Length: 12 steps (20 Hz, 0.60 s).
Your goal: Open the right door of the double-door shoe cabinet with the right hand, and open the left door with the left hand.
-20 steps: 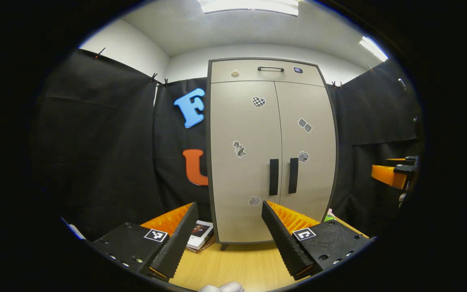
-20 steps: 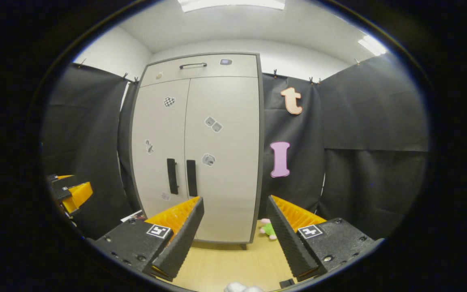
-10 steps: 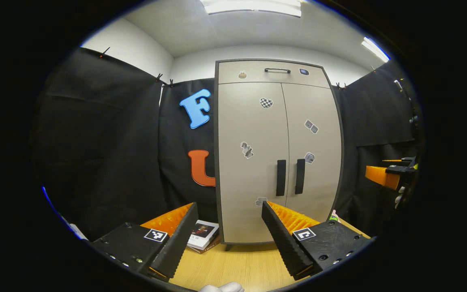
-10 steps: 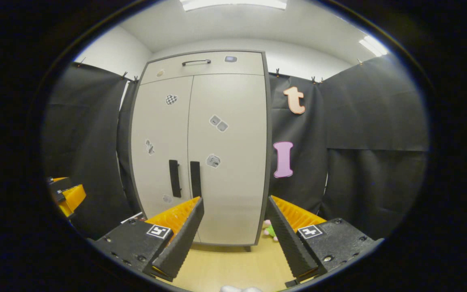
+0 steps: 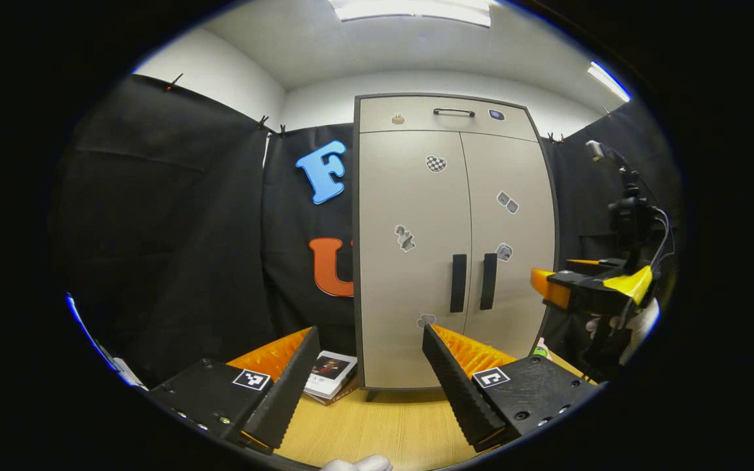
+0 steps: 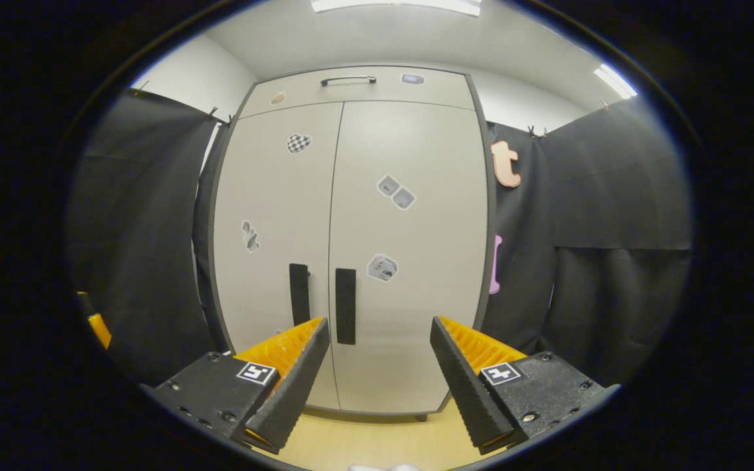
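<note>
Beige shoe cabinet (image 6: 351, 248) dead ahead of us on the wood floor (image 5: 383, 425), both doors closed. Right gripper (image 6: 380, 330) spread wide near the right door handle (image 6: 345, 306); left gripper (image 5: 370, 337) spread wide, farther back.

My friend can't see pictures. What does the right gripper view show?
A tall beige shoe cabinet with both doors shut stands straight ahead, two black handles side by side at the middle seam. The right gripper is open in front of it, with the right door's handle just above its left finger.
</note>
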Motion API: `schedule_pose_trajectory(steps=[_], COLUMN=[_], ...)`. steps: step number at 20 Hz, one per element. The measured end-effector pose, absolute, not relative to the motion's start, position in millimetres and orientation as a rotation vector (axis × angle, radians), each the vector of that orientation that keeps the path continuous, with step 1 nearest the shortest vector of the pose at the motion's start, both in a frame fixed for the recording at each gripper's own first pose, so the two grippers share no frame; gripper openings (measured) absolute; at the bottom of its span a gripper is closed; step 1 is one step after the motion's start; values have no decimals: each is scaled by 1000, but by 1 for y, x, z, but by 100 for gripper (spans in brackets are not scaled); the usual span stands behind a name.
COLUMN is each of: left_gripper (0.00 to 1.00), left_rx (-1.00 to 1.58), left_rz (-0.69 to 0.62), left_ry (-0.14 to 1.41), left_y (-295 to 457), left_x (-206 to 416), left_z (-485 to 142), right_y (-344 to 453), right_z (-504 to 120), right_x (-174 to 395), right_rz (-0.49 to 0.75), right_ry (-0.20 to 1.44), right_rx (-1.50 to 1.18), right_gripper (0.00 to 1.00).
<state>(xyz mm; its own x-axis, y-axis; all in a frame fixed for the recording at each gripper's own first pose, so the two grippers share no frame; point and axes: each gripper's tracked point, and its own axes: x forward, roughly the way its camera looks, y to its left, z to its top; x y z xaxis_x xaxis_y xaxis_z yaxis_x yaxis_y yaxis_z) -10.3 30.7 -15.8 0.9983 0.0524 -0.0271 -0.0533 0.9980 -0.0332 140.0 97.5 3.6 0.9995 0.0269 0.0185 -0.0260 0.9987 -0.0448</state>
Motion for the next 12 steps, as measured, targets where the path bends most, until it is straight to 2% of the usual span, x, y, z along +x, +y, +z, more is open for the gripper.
schedule_pose_trajectory(steps=[7,12], left_gripper=[96,96], left_rx=[-27,-22], left_rz=[116,109], left_ry=[42,51], left_y=[58,56], left_x=[-12,-6], left_z=[-21,-22], right_y=[126,134], right_z=[-18,-26], right_x=[230,269], right_rz=[16,-3], right_ry=[22,52], right_rx=[-29,-18], right_gripper=[99,93])
